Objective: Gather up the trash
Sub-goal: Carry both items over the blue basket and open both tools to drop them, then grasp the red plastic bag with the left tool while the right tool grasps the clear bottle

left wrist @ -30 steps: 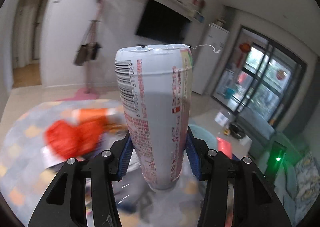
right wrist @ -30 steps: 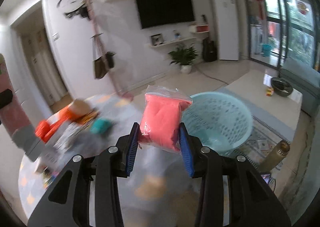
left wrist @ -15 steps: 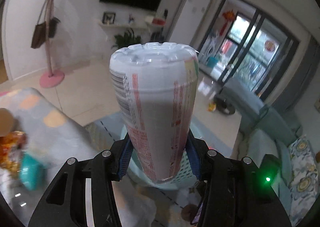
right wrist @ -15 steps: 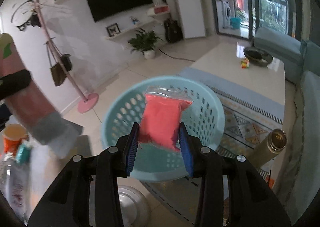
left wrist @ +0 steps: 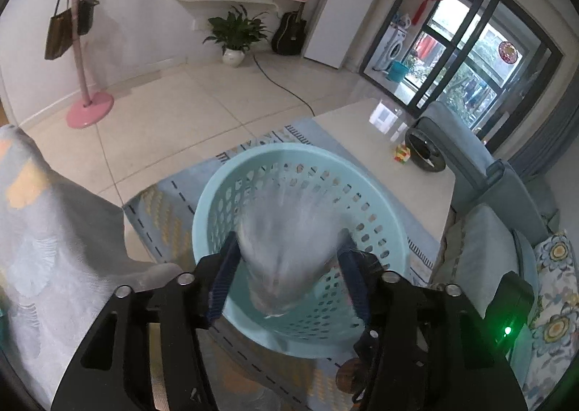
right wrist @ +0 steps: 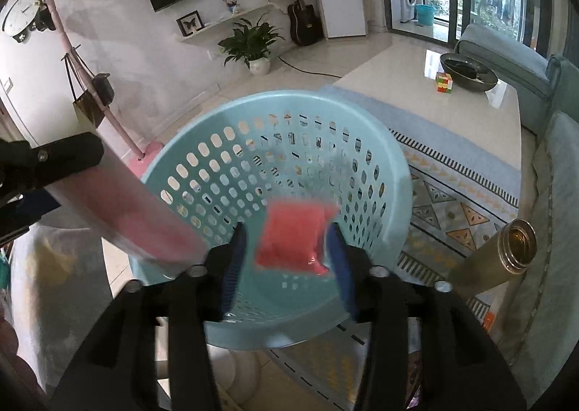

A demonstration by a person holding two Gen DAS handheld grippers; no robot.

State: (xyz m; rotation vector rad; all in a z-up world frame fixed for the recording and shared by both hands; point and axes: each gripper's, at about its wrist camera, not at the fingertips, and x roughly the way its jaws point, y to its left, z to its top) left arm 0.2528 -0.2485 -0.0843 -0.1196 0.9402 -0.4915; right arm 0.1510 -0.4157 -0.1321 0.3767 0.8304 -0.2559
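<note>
L: my left gripper [left wrist: 287, 279] spread, blurred can [left wrist: 287, 248] mid-frame dropping loose over the laundry basket [left wrist: 217, 194] | R: right gripper [right wrist: 286, 262] released, soft light red pouch [right wrist: 293, 239] falling centre-frame (pinch either mid-body).

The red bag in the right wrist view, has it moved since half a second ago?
Yes. The red bag has dropped out from between the right gripper's blue pads, now wider apart, toward the basket.

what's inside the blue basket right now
The blue basket shows only perforated walls and a bare patch of floor. A blurred red packet and a blurred can sit in front of the opening, covering part of the bottom.
</note>
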